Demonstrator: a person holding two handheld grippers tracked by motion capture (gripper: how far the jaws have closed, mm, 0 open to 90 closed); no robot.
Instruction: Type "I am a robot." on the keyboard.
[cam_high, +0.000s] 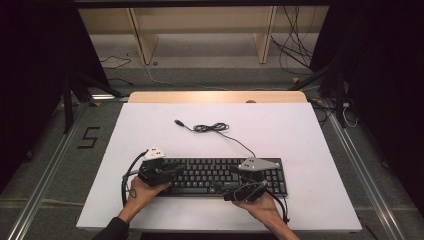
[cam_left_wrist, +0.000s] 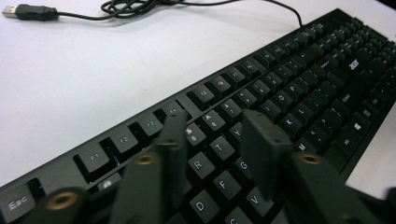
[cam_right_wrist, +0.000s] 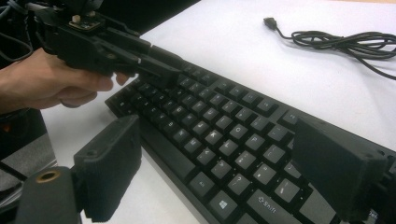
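Black against the white table top (cam_high: 310, 150), the keyboard (cam_high: 220, 176) lay near the front edge, its cable (cam_high: 212, 128) coiled behind it and ending in a USB plug (cam_high: 178, 122) well apart from the keys. The high view gave the whole layout: the person's left hand (cam_high: 142, 192) at the keyboard's left end with the left gripper (cam_high: 170, 175) reaching over the keys, and the right hand (cam_high: 260, 200) at the front edge toward the right, the right gripper (cam_high: 232, 189) lying over the lower rows under its grey plate. The left gripper view added the key legends, which the high view was too small to read: the left gripper (cam_left_wrist: 219, 140) hung low over the letter rows, one jaw above the number row, the other near G and Y, the jaws partly drawn in with a narrow gap and nothing pinched between them; whether the tips touched the keys I could not tell. The right gripper view showed the right gripper (cam_right_wrist: 229, 163) spread wide, one jaw off the front edge over the table, the other over the keys near Shift, straddling the front rows without clamping anything. That view also showed the left hand (cam_right_wrist: 46, 84) wrapped around its gripper's body, held about level.
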